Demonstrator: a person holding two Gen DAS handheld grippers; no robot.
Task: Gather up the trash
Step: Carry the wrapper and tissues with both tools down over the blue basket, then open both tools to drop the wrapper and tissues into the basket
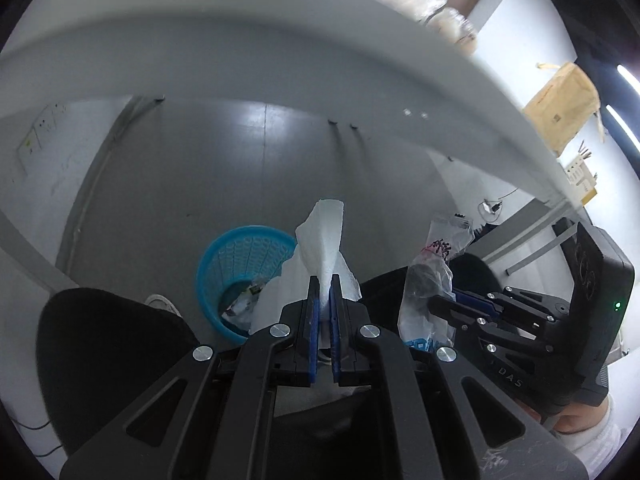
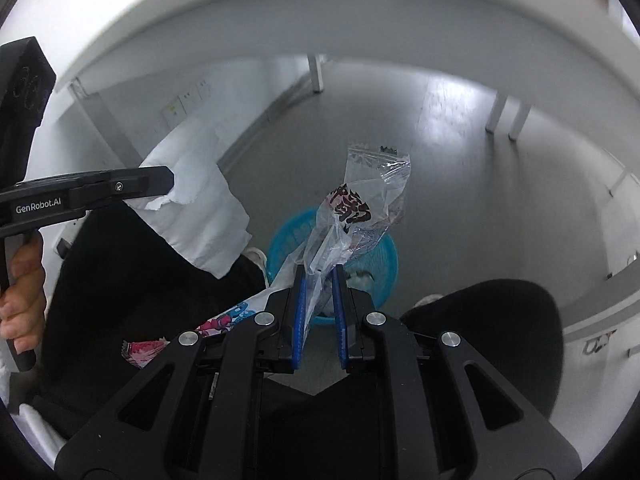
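Grey floor (image 1: 248, 168), blue bin (image 1: 240, 276) at six o'clock; my left gripper (image 1: 324, 280) pinches tissue (image 1: 324, 240), my right gripper (image 2: 319, 274) pinches a plastic bag (image 2: 360, 200).

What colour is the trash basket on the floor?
Light blue basket, with lattice-patterned walls; clearest in the left wrist view.

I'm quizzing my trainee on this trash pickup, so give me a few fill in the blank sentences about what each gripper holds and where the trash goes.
1. The left gripper is shut on a white ____.
2. The right gripper is shut on a clear plastic ____.
3. The basket on the floor is ____ in colour.

Missing words: tissue; bag; blue.
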